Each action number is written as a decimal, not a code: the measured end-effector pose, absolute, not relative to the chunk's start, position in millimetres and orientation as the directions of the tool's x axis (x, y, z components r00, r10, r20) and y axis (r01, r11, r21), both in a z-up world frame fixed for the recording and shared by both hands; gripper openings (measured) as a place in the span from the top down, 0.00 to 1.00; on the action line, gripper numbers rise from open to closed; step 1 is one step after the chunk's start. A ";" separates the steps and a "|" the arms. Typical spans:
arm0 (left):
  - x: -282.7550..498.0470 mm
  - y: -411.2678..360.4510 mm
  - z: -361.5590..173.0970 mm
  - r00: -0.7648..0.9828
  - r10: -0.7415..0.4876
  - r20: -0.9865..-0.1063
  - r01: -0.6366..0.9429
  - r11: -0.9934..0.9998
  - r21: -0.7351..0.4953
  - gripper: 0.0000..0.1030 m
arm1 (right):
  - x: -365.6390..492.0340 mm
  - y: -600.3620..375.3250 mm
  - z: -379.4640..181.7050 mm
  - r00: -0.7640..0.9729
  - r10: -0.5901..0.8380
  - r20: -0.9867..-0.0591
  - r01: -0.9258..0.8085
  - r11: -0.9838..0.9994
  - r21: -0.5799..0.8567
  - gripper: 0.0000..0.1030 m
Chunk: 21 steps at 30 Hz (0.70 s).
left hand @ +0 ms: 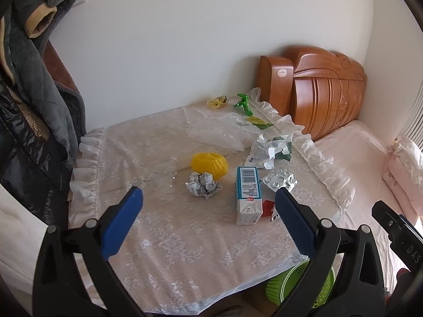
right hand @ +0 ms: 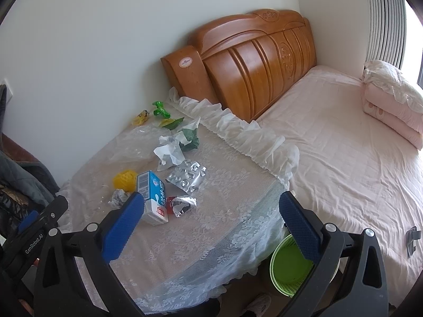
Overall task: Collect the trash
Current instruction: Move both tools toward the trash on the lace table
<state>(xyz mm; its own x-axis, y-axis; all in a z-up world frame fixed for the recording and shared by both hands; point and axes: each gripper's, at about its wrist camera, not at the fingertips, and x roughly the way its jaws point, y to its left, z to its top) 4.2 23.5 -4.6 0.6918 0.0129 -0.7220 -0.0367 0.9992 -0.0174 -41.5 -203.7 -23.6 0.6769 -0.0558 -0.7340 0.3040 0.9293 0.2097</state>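
Observation:
Trash lies scattered on a table under a lace cloth (left hand: 185, 243). It includes a blue-white carton (left hand: 247, 195) (right hand: 153, 198) on its side, a crumpled paper ball (left hand: 202, 187), a yellow foam net (left hand: 210, 165), a foil blister pack (left hand: 280, 179) (right hand: 186, 175) and a red-silver wrapper (right hand: 181, 203). A green mesh bin (right hand: 288, 264) (left hand: 290, 285) stands on the floor by the table's near right corner. My left gripper (left hand: 208, 192) hovers open above the near part of the table, facing the paper ball. My right gripper (right hand: 211, 195) is open over the table's right side, holding nothing.
Farther back lie a crumpled white wrapper (left hand: 264, 153), a clear plastic bag (left hand: 224, 132), and green (left hand: 243, 103) and yellow (left hand: 216, 101) wrappers near the wall. A bed (right hand: 343, 158) with a wooden headboard (right hand: 251, 66) adjoins on the right. Clothes (left hand: 39, 79) hang at the left.

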 end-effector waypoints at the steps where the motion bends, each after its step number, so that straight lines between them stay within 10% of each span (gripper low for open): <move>1: 4.1 24.1 -5.0 0.691 0.014 -0.723 -0.039 0.999 -0.018 0.07 | -41.3 -202.5 -23.5 0.677 -0.056 -0.734 0.303 0.930 0.209 0.02; 21: 9.9 29.8 -13.0 0.671 0.025 -0.741 -0.055 0.998 -0.016 0.07 | -37.4 -198.4 -28.6 0.671 -0.051 -0.740 0.297 0.933 0.204 0.02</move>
<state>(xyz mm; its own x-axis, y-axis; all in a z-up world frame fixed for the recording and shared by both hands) 9.9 29.8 -13.0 0.6708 0.0251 -0.7412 -0.0552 0.9983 -0.0161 -37.4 -198.4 -28.6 0.6706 -0.0513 -0.7401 0.2966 0.9329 0.2041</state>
